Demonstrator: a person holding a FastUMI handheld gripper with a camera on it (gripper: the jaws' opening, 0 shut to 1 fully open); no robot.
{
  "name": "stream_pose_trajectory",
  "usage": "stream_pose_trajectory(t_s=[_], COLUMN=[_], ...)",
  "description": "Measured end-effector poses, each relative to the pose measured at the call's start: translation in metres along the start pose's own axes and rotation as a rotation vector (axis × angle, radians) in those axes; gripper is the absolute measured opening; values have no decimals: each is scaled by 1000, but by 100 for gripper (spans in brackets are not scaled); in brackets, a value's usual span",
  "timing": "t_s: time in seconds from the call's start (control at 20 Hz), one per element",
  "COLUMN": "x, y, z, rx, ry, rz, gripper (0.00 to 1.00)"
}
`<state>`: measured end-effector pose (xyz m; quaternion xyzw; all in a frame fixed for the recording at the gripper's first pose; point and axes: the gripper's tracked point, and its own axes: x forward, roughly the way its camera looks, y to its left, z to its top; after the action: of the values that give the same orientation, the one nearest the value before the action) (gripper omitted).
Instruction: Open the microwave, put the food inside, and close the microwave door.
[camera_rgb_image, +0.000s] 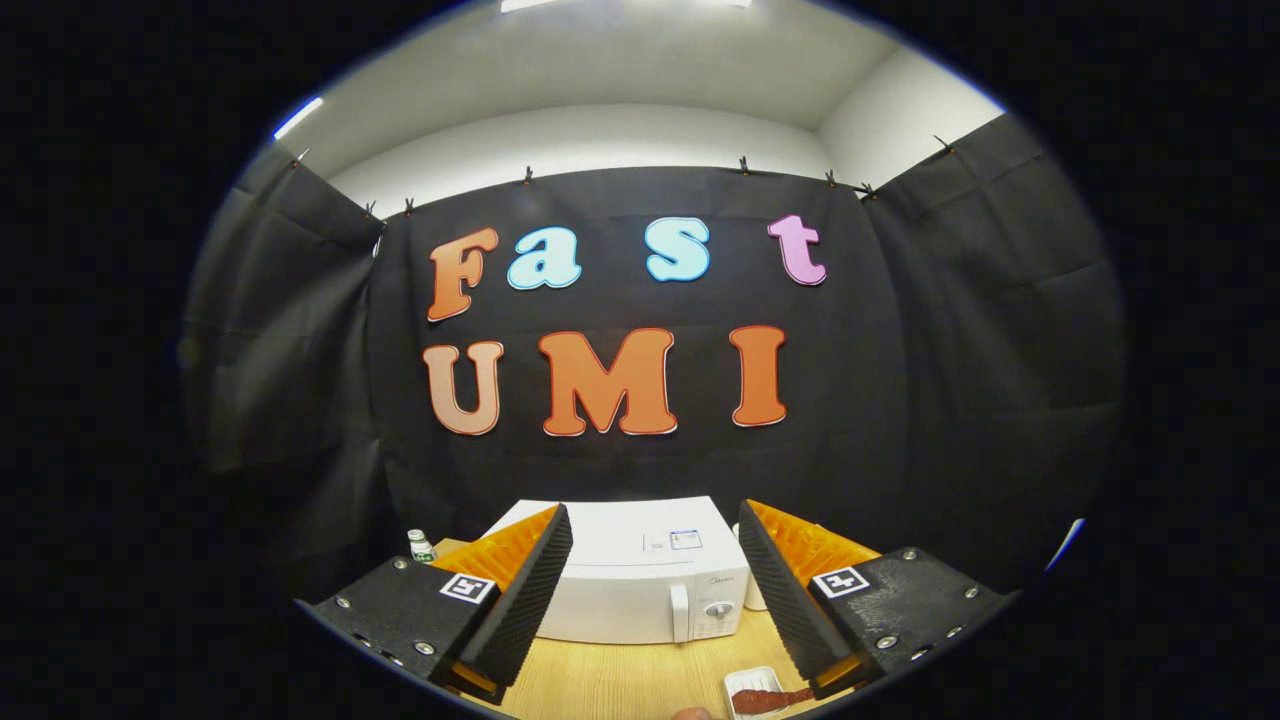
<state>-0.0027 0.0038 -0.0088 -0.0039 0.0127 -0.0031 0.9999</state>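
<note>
The tongs (655, 600) are spread wide with nothing between their fingers, hanging above the wooden desk (620, 680). Just beside the right finger, near its tip, a small white tray (748, 683) rests on the desk with a reddish-brown piece of food (768, 700) in it, partly hidden by that finger. Beyond the fingers and framed between them sits the white microwave (640, 580), its door shut and its handle and dial toward the right side; a small bottle (421, 545) stands off to its left and a white cup (754, 595) just at its right.
</note>
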Motion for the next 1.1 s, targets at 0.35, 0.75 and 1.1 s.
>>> stream_pose_trajectory(t_s=[0.35,0.75,1.1], x=[-1,32,82], y=[-5,-5,-21], z=[0,-46,-165], rx=[-19,-60,-3], ry=[-10,27,207], rz=[-38,-28,-13], gripper=[99,99,99])
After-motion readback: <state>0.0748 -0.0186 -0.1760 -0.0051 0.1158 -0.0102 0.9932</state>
